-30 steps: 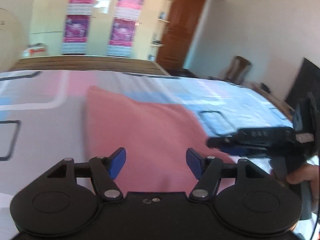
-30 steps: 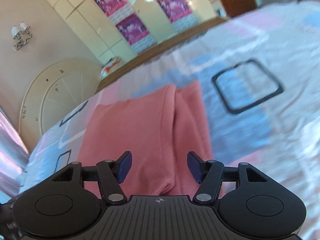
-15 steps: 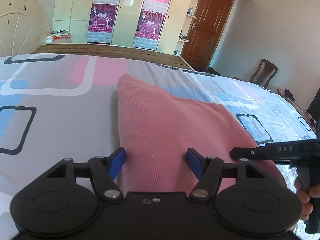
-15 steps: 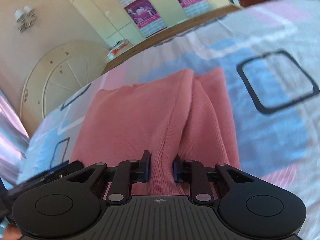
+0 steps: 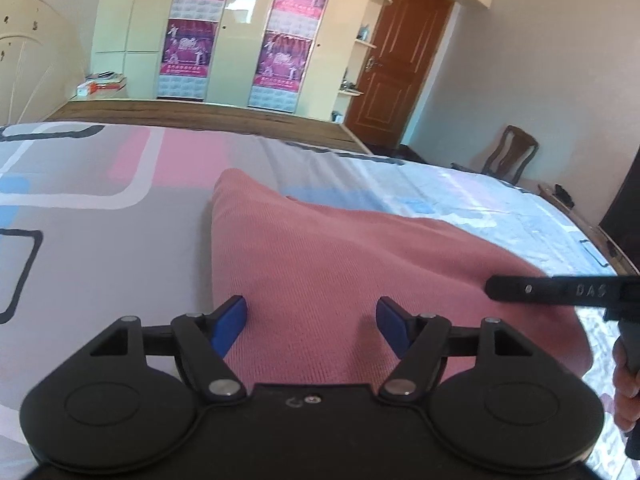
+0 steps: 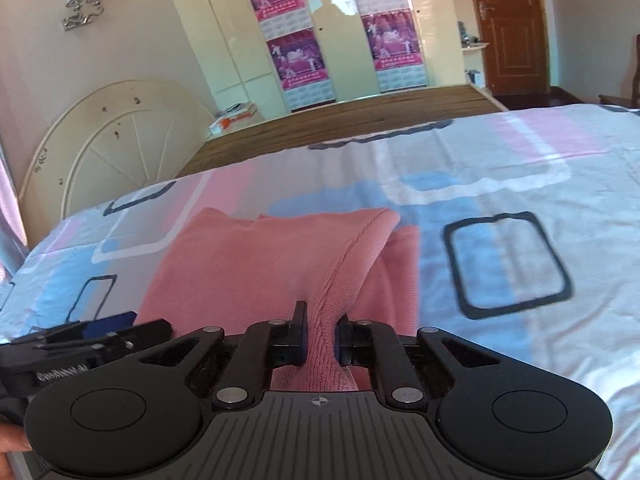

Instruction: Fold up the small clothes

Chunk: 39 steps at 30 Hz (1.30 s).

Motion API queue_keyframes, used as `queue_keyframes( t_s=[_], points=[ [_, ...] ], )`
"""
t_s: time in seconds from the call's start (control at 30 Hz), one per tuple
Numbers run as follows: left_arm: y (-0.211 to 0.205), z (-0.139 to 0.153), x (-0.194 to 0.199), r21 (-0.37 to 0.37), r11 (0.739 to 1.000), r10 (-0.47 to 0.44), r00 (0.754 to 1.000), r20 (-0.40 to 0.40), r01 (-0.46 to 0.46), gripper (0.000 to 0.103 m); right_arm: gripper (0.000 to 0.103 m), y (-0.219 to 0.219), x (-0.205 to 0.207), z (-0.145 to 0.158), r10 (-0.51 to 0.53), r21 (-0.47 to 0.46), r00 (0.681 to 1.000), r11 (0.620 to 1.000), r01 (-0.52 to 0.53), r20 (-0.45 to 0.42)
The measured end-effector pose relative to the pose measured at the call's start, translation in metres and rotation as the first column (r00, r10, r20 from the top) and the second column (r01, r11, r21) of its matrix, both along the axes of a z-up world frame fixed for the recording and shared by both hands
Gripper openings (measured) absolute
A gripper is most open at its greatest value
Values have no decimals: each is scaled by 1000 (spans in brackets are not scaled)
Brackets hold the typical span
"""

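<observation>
A pink knitted garment lies flat on the patterned bed sheet. My left gripper hovers at the garment's near left edge; its jaws are opening and the blue pads press on nothing. In the right wrist view my right gripper has its jaws closing tight on a raised fold of the pink garment, and the pinched cloth rises in a ridge. The right gripper also shows at the right of the left wrist view. The left gripper appears low on the left of the right wrist view.
A wooden bed frame borders the sheet's far side, and beyond it stand a wardrobe with posters and a brown door. A rounded headboard is at the left and a chair at the right. A hand grips the right tool.
The right gripper's jaws went from wide apart to shut on a fold of the pink garment and lifted it slightly. The left gripper crept toward the garment's near edge.
</observation>
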<state>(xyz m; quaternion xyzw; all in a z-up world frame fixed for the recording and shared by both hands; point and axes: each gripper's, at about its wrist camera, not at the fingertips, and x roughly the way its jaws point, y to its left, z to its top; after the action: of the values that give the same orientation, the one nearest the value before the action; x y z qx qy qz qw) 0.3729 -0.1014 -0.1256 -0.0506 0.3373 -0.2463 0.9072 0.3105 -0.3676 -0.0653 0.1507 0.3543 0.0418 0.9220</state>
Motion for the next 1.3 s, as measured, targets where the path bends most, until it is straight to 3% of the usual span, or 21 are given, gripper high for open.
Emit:
queue_keyframes(
  t_s=[0.13,0.2,0.37,0.53,0.67,0.97,1.1,1.17,1.23,1.3],
  points=[
    [-15,-14,-3,86,996,-19,1000,-22,21,71,10,-7,-1,-29,-28,1,995,1000,28,-99],
    [-21,-15,-8,141,989,-39,999,14,36,71,11,-9,-1,-45,-37,22,990,999,40,-136],
    [-12,-7,-3,102,994,-25,999,-32,28,71,27,-22,-3,-29,-83,78,992,993,91,-99],
    [-14,2,5,151,988,32,999,-36,-26,72,42,-30,15,-21,-110,105,989,987,121,-101],
    [-19,7,17,207,977,62,998,-34,-53,73,44,-36,34,-22,-128,104,984,985,141,-120],
    [-29,9,48,240,968,76,997,-9,-72,74,44,-45,81,-31,-147,60,977,986,158,-153],
    [-31,7,66,232,970,81,997,-6,-78,74,44,-43,95,-34,-120,45,982,991,128,-148],
    [-31,3,75,227,969,100,995,-11,-95,75,35,-41,99,-34,-111,37,985,992,117,-135],
    [-30,0,84,220,969,118,993,-22,-110,75,12,-37,102,-35,-95,18,988,995,98,-122],
    [-29,-4,90,209,971,123,992,-35,-113,75,9,-33,101,-35,-83,-17,992,997,81,-99]
  ],
)
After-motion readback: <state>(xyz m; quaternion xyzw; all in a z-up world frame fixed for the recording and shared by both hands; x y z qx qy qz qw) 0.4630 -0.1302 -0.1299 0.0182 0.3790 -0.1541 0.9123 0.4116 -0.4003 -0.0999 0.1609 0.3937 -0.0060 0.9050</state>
